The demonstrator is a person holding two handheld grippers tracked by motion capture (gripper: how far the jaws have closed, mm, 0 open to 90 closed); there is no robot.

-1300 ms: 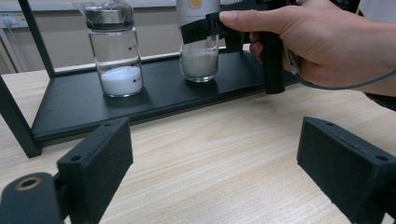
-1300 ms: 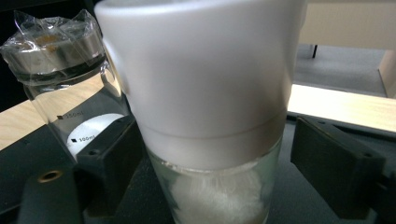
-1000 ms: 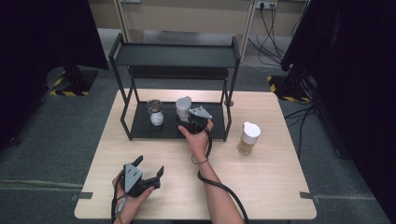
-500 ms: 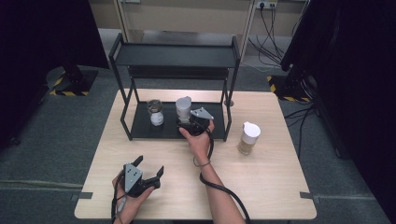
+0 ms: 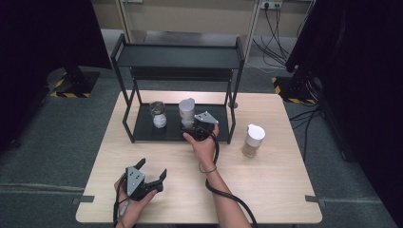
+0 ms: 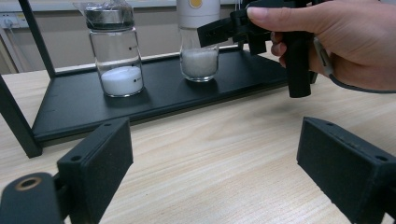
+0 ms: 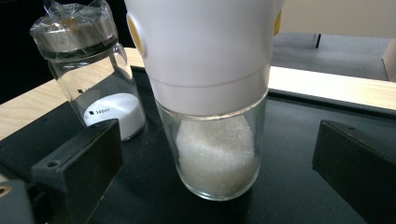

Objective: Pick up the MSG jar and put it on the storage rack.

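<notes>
A: Where is the white-capped jar [image 7: 212, 116] now?

B: It stands upright on the bottom tray [image 5: 142, 127] of the black rack [image 5: 178, 57], at the far side of the table [image 5: 280, 185]. Just to its left on the same tray stands a second jar [image 5: 158, 115] with a metal lid under clear wrap, a little white powder in it.

A: And the right gripper [image 5: 197, 127]?

B: The person's right hand [image 5: 204, 145] holds it at the near edge of the tray, pointing at the white-capped jar. Its jaws have just been opening and now stand wide apart; the jar sits between them, but the pads are clear of the glass on both sides.

A: The other one?

B: The left gripper [image 5: 151, 172] hangs over the near left part of the table, well apart from the rack, jaws spread with nothing between them.

A: Anything else on the table?

B: A brownish jar with a white cap [image 5: 253, 140], off to the right of the rack
</notes>
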